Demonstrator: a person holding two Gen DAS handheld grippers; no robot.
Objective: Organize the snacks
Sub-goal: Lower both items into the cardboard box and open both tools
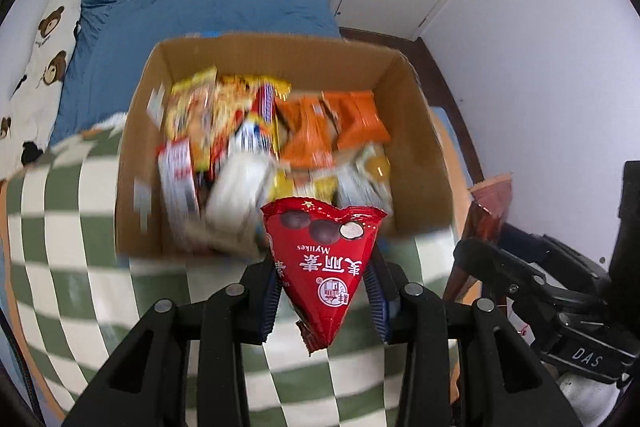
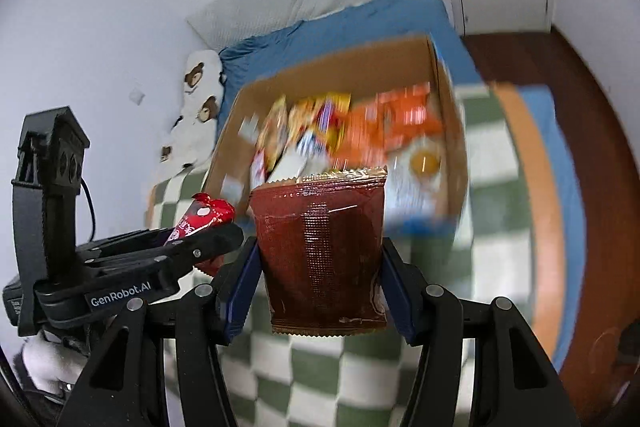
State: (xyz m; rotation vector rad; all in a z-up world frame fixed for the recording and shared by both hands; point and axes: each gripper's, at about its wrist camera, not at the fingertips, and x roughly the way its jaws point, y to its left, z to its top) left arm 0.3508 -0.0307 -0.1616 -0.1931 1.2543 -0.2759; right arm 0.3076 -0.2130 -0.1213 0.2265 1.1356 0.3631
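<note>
2 packets are in hand right now, so we're somewhere mid-job rather than near the end, as far as we can judge. Our left gripper (image 1: 324, 291) has its jaws clenched on the red cone-shaped chocolate packet (image 1: 324, 259), which pokes up between the blue pads with its wide end toward the box. Our right gripper (image 2: 320, 279) has its jaws grasping the dark brownish-red pouch (image 2: 320, 251), pinched by its 2 side edges and standing roughly upright. In the right wrist view we can also spot the left gripper off to the side with the red packet (image 2: 204, 219) sticking out of it. Both packets hang in the air above the green-and-white checked blanket (image 1: 80, 267) on the bed, just short of the near wall of the cardboard box (image 1: 136, 131), neither one over the opening yet. The box sits on that blanket, with the blue sheet (image 1: 200, 7) behind it. Inside there's already a decent pile: the orange packets (image 1: 340, 123) bunched at one side, the yellow packets (image 1: 200, 107) at the other, and the white wrappers (image 1: 240, 183) nearer us, mostly standing on edge. It's blurry, so we can't count them or say how tidy the rows really are. What's left, we reckon, is getting these 2 into the box with their own kind; whether any more loose snacks are lying around out of frame, we can't tell.
</note>
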